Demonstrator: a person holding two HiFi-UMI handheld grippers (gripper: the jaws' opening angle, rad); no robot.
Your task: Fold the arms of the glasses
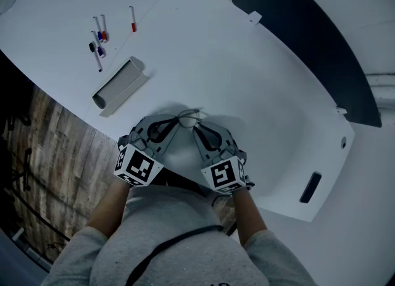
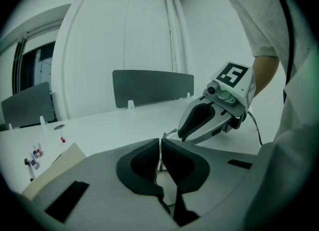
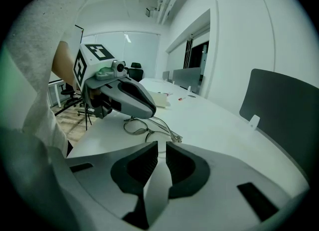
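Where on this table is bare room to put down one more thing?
Free: the wide white stretch of table between the glasses and the dark divider. Crowded: the left, with markers and grey box, and the near edge round the glasses.

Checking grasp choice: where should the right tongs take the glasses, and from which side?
Probably the arm near its free end, from above: the glasses lie on the table, that arm points at the right tongs, and the left tongs pinch the frame.
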